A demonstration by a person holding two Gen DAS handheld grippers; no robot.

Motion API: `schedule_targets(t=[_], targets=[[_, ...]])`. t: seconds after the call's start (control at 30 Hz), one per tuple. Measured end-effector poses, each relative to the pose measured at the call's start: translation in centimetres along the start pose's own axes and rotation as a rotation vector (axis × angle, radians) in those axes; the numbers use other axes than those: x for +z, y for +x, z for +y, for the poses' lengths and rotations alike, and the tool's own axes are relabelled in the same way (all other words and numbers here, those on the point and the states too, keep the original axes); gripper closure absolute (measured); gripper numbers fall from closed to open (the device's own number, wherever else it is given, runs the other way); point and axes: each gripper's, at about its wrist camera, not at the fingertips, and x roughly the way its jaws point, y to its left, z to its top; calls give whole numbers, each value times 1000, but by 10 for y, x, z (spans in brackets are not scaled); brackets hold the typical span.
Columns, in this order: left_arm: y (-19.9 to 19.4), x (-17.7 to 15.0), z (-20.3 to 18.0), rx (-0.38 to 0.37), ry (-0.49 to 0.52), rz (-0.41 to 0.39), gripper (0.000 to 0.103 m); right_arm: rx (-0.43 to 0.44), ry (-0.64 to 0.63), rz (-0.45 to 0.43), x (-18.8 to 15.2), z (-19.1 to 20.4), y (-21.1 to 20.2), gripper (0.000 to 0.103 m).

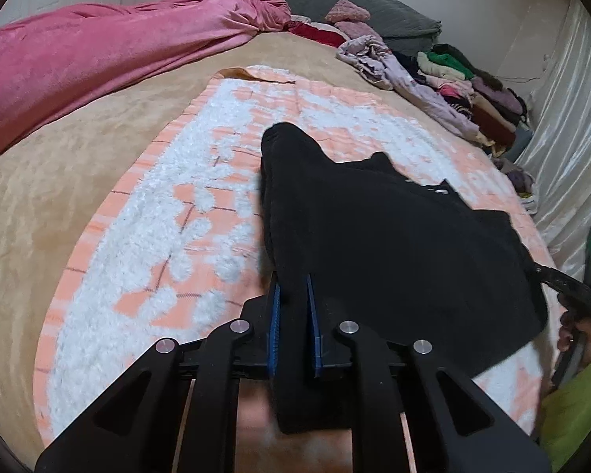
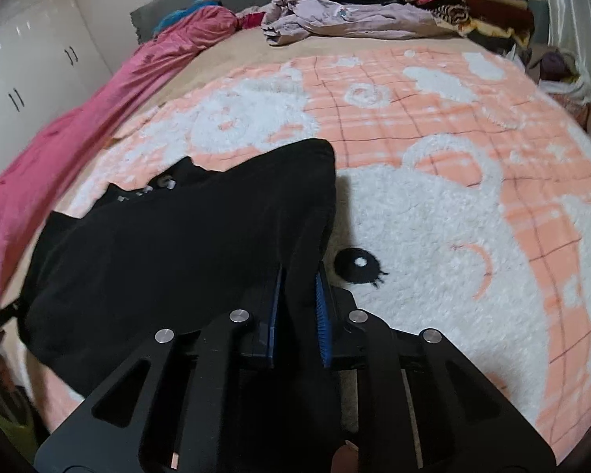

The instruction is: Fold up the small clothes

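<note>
You are gripping the black garment with both grippers at once. Your left gripper is clamping a fold of it at its left side, the blue pads pressing the cloth from either side. Your right gripper is doing the same at the garment's right side, with dark cloth running down between its blue pads.

The garment is lying across the peach-and-white blanket on the bed, sagging between your two grips, its far end reaching toward the blanket's middle. In the right wrist view a stitched black eye on the blanket is showing just beside the right pads.

A pink cover is lying along the left edge of the bed. A pile of clothes is sitting at the far side, with a lilac piece spread out at its front. At the right edge of the left view, a hand is holding the other gripper's handle.
</note>
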Motion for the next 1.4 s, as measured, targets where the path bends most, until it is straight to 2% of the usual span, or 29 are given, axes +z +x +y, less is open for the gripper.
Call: schedule_targets(t=[0.13,0.33,0.5,0.67,0.83,1.17,1.4], targets=[[8,2,4,11,-7,4,84,-31,-8,1,0,-1,4,90],[7,8,12,40,-28,-32,83,-103,-40,-10,-1,5,6,90],[-10,13,6,60,10,-88,83,-140,-72,-24,-1,9,1,82],[-18,14,-3,56,57,-103,82,-153,-75,-31,-1,10,-2,72],[-22,10,-17,44,108,-116,68,-147,-90,-65,-1,15,-17,67],[-16,-1,-45,36,216,-92,66,-82,-199,-114,-17,58,-40,62],[-6,-10,-55,39,258,-47,60,-61,-277,-80,-35,84,-36,58]])
